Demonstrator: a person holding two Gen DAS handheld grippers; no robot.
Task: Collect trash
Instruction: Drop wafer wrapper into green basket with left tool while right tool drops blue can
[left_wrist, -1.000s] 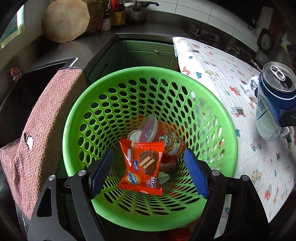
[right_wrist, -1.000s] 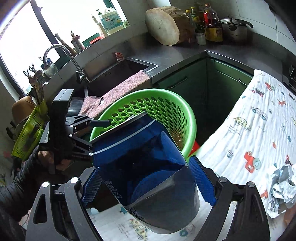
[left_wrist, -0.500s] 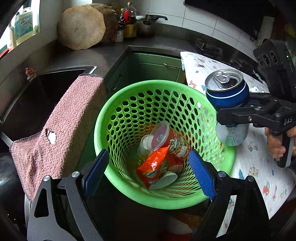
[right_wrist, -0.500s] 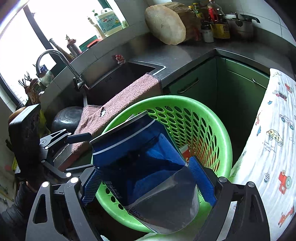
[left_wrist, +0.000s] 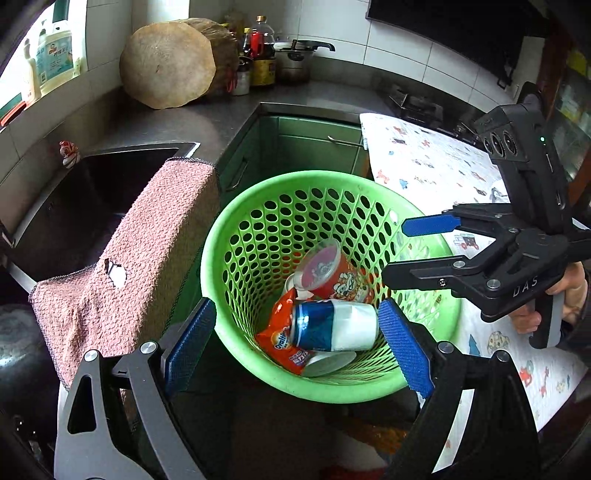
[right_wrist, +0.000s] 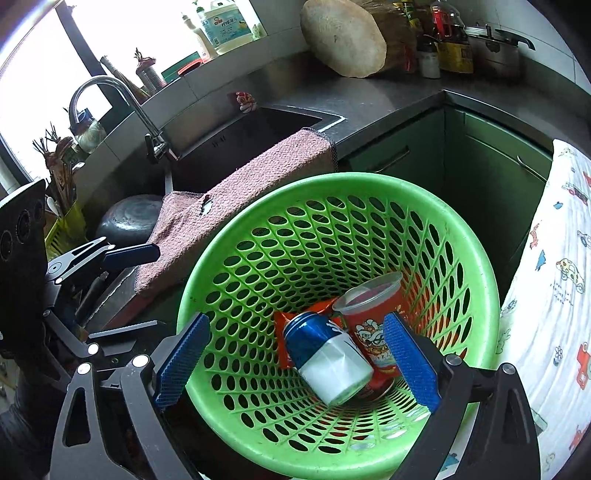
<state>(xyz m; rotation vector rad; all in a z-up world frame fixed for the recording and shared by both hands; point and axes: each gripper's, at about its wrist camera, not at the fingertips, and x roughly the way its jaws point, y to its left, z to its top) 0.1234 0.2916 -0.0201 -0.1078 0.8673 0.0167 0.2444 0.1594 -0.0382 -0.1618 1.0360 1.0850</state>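
Note:
A green perforated basket (left_wrist: 314, 177) (right_wrist: 351, 181) stands on the floor between the counter and the table. In its bottom a blue and white can (left_wrist: 332, 330) (right_wrist: 325, 354) lies on its side. The can rests on an orange snack wrapper (left_wrist: 277, 336) (right_wrist: 282, 332), beside a red printed cup (left_wrist: 332, 273) (right_wrist: 373, 325). My right gripper (right_wrist: 295, 358) (left_wrist: 406, 247) hangs over the basket's right rim. Its jaws are opening and hold nothing. My left gripper (left_wrist: 297, 343) (right_wrist: 122, 291) is open and empty, above the basket's near-left edge.
A pink towel (left_wrist: 147, 258) drapes over the sink edge (left_wrist: 74, 199) left of the basket. A table with a printed cloth (left_wrist: 424, 162) lies to the right. Green cabinets (left_wrist: 306, 144) stand behind. A hand (left_wrist: 569, 295) holds the right gripper's handle.
The can left the right gripper and now lies in the basket. The right jaws spread wider. The left gripper drew back and up from the basket.

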